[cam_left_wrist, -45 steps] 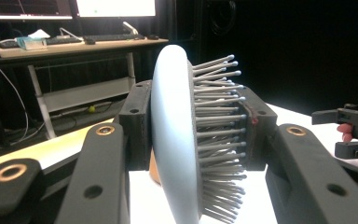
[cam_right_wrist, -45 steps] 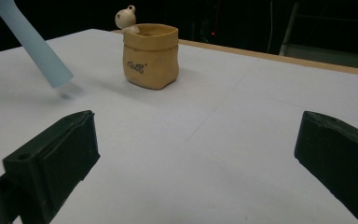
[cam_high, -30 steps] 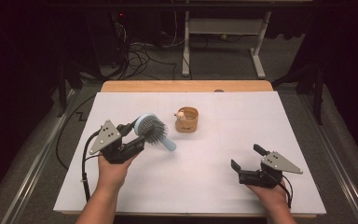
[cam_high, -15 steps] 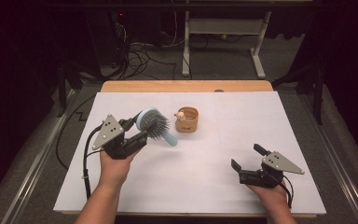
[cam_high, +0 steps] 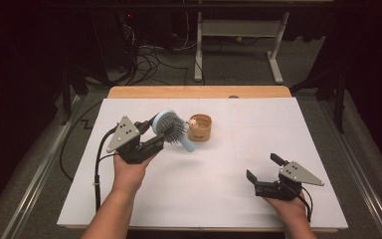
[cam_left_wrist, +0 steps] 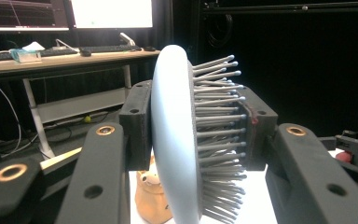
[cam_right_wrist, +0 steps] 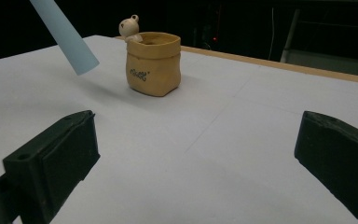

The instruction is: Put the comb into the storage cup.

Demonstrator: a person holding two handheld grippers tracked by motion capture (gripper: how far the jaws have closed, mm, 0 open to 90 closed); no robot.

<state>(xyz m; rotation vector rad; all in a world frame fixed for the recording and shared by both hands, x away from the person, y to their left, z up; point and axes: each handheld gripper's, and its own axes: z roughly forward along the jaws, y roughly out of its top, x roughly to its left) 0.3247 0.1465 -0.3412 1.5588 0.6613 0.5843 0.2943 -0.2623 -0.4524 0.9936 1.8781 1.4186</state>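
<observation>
The left gripper (cam_high: 155, 133) clamped a pale blue hairbrush (cam_high: 173, 130) by its head, lifted off the table, handle angled down beside a tan sack-shaped pot (cam_high: 200, 127) with a small bear figure (cam_high: 192, 122) at its rim. The right gripper (cam_high: 265, 166) rested open, well apart.

Black claw (cam_high: 165, 135), grey triangular plate

Likely a lab or office, monitors (cam_left_wrist: 107, 13) and keyboard (cam_left_wrist: 103, 48) on a desk (cam_left_wrist: 65, 58), cables (cam_high: 151, 55) across dim carpet (cam_high: 238, 64)
</observation>
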